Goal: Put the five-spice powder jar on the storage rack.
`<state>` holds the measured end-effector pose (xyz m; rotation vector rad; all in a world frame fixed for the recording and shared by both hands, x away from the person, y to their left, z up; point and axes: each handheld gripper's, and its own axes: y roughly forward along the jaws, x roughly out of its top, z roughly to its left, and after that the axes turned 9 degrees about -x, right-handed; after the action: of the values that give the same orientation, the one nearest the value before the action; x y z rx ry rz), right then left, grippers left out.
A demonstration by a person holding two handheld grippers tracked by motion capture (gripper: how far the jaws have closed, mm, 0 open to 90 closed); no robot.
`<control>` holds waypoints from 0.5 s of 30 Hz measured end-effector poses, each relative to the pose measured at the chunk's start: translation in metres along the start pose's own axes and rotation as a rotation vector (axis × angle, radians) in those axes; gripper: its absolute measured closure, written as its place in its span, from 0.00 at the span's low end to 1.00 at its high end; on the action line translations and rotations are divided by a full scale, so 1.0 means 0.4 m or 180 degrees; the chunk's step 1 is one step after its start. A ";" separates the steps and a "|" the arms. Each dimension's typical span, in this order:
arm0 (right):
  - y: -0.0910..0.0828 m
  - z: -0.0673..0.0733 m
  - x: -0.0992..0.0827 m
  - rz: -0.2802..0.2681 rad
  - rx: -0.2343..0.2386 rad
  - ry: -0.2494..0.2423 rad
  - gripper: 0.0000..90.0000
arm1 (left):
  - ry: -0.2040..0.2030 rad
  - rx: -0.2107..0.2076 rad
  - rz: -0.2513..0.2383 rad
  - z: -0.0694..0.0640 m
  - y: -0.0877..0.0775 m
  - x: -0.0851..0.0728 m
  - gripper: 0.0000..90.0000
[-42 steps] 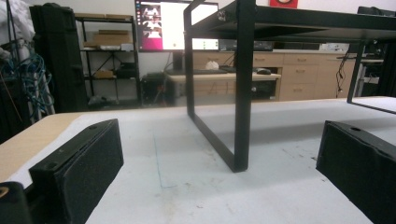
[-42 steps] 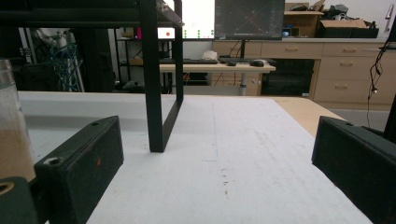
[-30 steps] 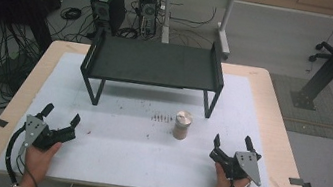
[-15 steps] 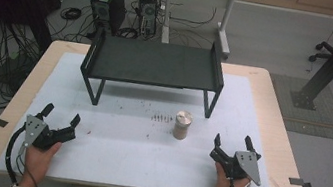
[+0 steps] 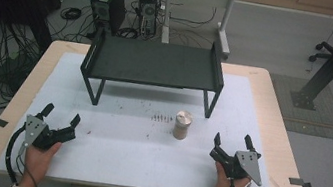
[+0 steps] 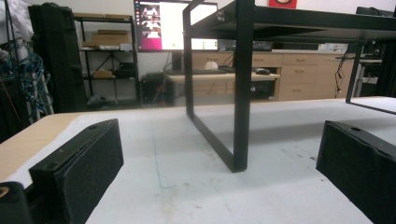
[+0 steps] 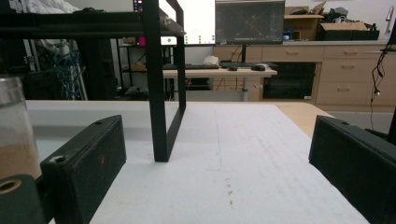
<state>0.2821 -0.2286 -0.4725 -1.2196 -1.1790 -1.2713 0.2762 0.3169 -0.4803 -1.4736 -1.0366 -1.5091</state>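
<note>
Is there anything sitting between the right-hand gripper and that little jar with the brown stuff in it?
Nothing visible does. The small clear jar of brown powder stands alone on the white table mat, ahead and to the left of the open right gripper, with bare mat between them.

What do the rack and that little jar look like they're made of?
The rack looks like matte black painted metal: thin square legs, flat dull top. The jar looks like clear glass or plastic, tan contents showing through its wall, with a pale lid; which one is unclear.

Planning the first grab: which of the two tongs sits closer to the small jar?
The right tongs: the jar stands just ahead and inward of them, while the left tongs rest across the table.
</note>
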 end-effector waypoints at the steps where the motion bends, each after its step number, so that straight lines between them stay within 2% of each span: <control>1: 0.000 0.001 0.003 -0.0011 0.0007 0.0000 0.04 | -0.0001 0.0000 0.0001 0.000 0.000 0.000 0.01; 15: 0.001 0.043 0.043 -0.0106 0.0279 0.0034 0.04 | 0.0002 0.0000 -0.0002 0.000 0.000 0.000 0.01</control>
<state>0.2830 -0.2118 -0.4547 -1.1322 -1.2390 -1.2364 0.2761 0.3169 -0.4803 -1.4730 -1.0367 -1.5099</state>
